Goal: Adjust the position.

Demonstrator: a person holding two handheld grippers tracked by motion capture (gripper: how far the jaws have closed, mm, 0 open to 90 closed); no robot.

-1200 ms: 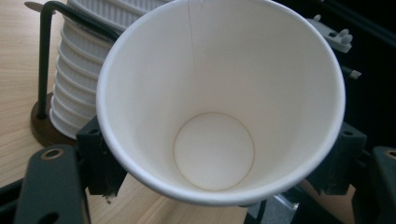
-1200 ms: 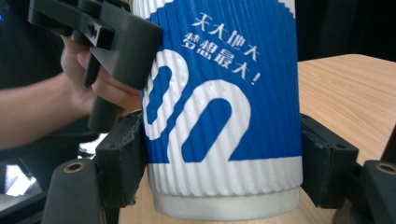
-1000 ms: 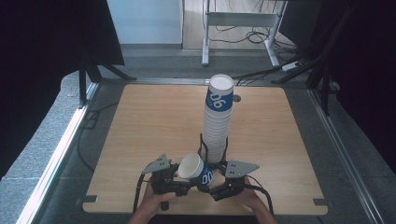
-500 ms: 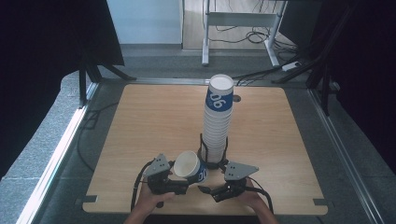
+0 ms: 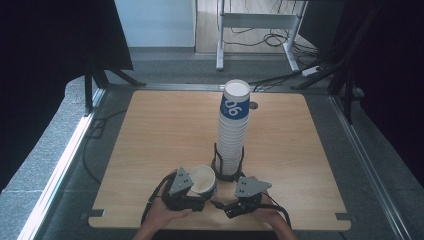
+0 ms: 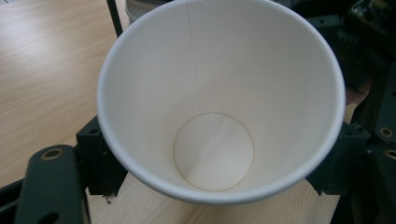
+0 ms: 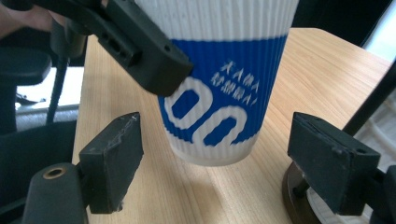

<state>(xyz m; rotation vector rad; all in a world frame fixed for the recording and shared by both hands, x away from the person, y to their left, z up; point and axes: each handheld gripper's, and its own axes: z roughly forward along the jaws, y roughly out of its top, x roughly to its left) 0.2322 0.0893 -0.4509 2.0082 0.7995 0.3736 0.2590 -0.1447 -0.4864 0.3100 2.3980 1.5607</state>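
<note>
A ribbed white paper cup with a blue band (image 5: 204, 179) hangs just above the table's front edge, mouth up. My left gripper (image 5: 201, 190) is shut on it; in the left gripper view its pads (image 6: 100, 158) press the cup (image 6: 219, 93) from both sides. My right gripper (image 5: 223, 204) is open beside it. Its jaws have just been opening, and the cup (image 7: 219, 93) stands between its pads (image 7: 116, 158) untouched. A tall stack of the same cups (image 5: 234, 125) rises from a black holder (image 5: 226, 174) just behind.
The wooden table (image 5: 150, 130) has bare room to the left, right and behind the stack. A small round hole (image 5: 253, 105) lies near the far edge. Dark floor, cables and a desk frame surround the table.
The right gripper's jaws have come off the cup and spread apart. The cup has stayed in the left gripper and shifted slightly to the left.
</note>
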